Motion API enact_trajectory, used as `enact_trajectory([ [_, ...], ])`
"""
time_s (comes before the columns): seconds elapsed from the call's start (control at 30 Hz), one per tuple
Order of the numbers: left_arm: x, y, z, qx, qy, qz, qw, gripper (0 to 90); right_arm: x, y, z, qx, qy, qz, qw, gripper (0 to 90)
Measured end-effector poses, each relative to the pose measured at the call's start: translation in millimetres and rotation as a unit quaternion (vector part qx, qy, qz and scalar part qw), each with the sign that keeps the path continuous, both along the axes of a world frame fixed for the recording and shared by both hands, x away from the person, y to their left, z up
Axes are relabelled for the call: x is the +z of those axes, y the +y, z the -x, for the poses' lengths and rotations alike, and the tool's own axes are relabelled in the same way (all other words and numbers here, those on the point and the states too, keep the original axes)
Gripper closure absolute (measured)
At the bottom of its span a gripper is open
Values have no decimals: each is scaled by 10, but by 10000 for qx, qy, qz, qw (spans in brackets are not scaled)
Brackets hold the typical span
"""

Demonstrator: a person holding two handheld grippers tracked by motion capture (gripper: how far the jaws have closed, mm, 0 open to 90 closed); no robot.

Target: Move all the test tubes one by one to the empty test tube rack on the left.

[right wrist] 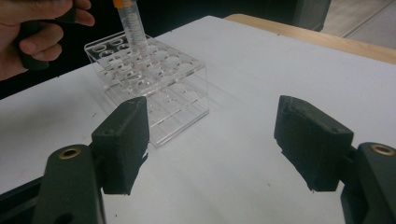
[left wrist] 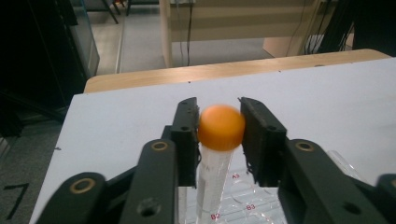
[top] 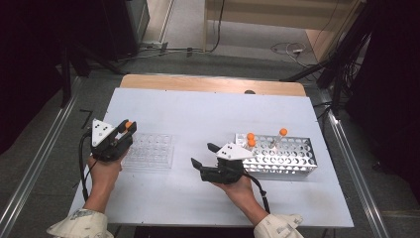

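Note:
A clear tube with an orange cap (left wrist: 219, 128) stands upright in the clear plastic rack (top: 148, 150) at the table's left, its foot in a hole near the rack's left end. My left gripper (top: 126, 130) has both pads against the cap, shut on the tube. In the right gripper view the same tube (right wrist: 129, 25) rises from the clear rack (right wrist: 154, 79) beside the left hand. My right gripper (top: 204, 154) rests at the table's middle, pointing left, jaws wide open with nothing between them. The right gripper (right wrist: 215, 140) faces the clear rack from a short way off.
A metal perforated rack (top: 285, 156) stands right of my right hand with three orange-capped tubes (top: 251, 140) in its left half. The white table top (top: 213, 109) ends in a wooden strip at the far edge. Cables lie on the floor beyond.

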State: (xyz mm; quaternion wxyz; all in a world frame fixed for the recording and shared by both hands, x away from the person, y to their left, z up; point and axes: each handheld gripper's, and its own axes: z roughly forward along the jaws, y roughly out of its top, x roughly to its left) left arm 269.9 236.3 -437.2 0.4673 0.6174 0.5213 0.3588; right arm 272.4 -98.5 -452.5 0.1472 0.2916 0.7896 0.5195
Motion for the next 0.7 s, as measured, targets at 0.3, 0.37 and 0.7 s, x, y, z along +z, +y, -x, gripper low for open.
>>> enact_trajectory([
  [0.3, 15, 13, 11, -17, -59, 45, 10000, 639, -5, 10, 3, -1, 13, -7, 10000, 250],
  [0.37, 24, 15, 16, -13, -87, 72, 9999, 627, -3, 8, 4, -5, 13, -15, 10000, 250],
  [0.7, 108, -38, 77, -3, -242, 157, 9996, 408, 25, -52, -7, -97, -29, -44, 9999, 253],
])
